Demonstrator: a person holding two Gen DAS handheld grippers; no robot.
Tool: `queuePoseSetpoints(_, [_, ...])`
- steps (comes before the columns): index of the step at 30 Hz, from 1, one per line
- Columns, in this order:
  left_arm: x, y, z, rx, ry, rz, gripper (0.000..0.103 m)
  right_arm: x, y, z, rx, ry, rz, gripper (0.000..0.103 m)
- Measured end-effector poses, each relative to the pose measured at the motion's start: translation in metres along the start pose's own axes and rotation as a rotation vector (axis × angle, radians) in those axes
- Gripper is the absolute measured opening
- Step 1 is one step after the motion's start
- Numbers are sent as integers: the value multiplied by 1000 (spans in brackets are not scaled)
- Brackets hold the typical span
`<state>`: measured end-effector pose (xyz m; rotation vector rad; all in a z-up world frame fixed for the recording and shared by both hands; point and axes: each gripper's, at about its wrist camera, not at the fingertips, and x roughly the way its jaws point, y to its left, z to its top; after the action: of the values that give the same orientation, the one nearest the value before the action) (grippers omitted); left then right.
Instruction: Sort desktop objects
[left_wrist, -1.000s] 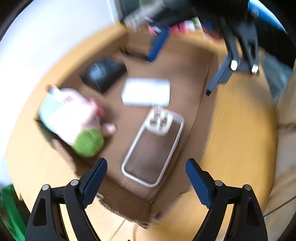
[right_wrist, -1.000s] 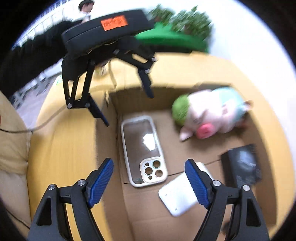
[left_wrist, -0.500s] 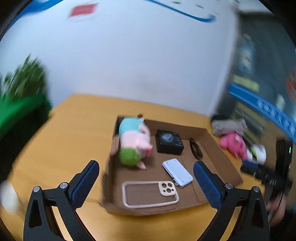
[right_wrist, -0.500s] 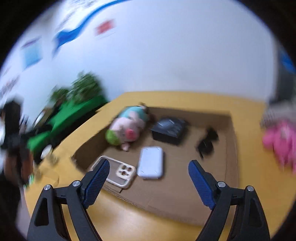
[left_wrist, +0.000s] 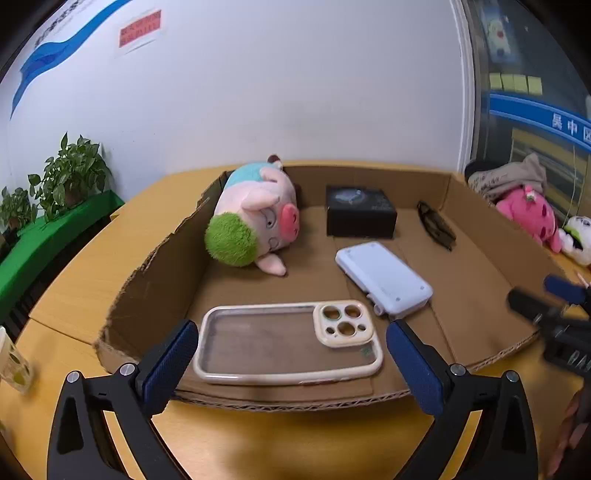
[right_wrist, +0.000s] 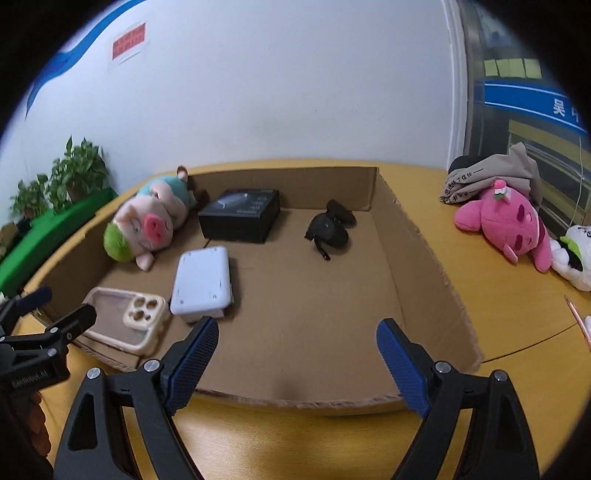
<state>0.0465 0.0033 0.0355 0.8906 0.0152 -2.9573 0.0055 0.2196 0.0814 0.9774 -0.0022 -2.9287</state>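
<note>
Left wrist: one cardboard tray (left_wrist: 159, 258) holds five items (one plush pig (left_wrist: 255, 218)).

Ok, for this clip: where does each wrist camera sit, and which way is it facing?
Left wrist: on the left gripper, at the cardboard tray's near left edge, aimed over the phone case toward the wall; the right gripper and a fingertip show at right.
Right wrist: on the right gripper, at the near edge further right, facing bare tray floor; the left gripper shows at left.
Shared: tray, phone case, white device, black box, pig plush, sunglasses, wall.
</note>
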Motion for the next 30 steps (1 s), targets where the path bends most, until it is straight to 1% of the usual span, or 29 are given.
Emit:
queuePoseSetpoints(2, [0,0,-1,4,-29,9,103,0,4,-3,-16,-24,-12,89])
queuePoseSetpoints(4, [-2,-1,-5,4,-75,21,103,-1,5,-5,-14,-33,-6,94])
queuePoseSetpoints(5, [0,-2,-5,4,-78,22,103,-1,6,-7,-19,-42,-6,95])
queuePoseSetpoints(7, [3,-2,-2,4,-75,16,103,-4,7,-15,-23,-98,-9,96])
queuePoseSetpoints(8, [5,-2,0,4,-73,11,103,-6,7,-17,-23,-113,-12,96])
queuePoseSetpoints(12, [7,-4,1,3,-74,12,103,-7,7,-15,-15,-115,-25,98])
queuePoseSetpoints(14, [7,-5,0,3,-75,14,103,-6,6,-14,-16,-111,-15,102])
queuePoseSetpoints(30, [7,-6,0,2,-75,14,103,-6,6,-14,-16,-113,-13,102])
